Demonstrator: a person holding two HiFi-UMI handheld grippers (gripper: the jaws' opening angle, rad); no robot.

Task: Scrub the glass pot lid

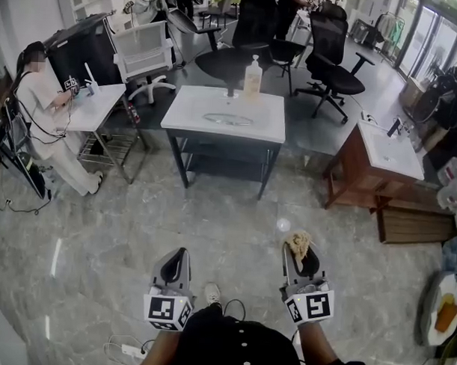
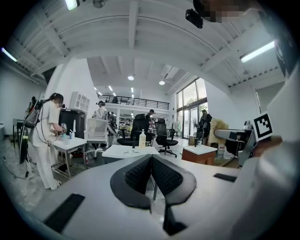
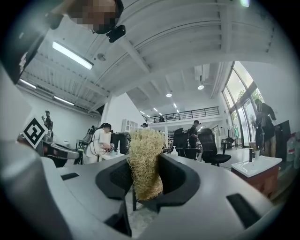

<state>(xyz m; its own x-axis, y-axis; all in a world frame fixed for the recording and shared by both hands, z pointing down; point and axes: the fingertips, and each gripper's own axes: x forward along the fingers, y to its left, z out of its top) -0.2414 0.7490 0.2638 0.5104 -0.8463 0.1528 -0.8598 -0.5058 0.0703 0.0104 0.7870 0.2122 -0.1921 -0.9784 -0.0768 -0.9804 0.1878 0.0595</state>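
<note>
Left tongs [image 2: 151,157] are pressed together with nothing between them, their ribbed black pads meeting along one seam. The right tongs [image 3: 144,159] are clamped on a scrubber [image 3: 145,157] of straw-coloured, tangled fibre that stands up above the pads. In the head view both are held out level over the grey marble floor [image 1: 235,216], left tongs [image 1: 178,255] and right tongs [image 1: 301,252] side by side and apart, the scrubber [image 1: 298,242] showing as a pale tuft at the right pair's tip.

Each pair carries a marker cube [image 1: 167,310] printed with black-and-white square patterns – blocks only, no letters.

The glass pot lid [image 1: 227,119] lies flat near the middle of a white surface [image 1: 186,113] on a dark frame, well apart from both tongs and straight ahead of them. A pump bottle [image 1: 252,76] of pale liquid stands at the far edge of that surface, behind the lid; its label is too small to read.

To the left a person in white [image 1: 44,108] stands at a smaller white surface [image 1: 92,110]. To the right is a wooden washstand [image 1: 379,157] with a white top – and black office chairs [image 1: 330,58] stand beyond.
</note>
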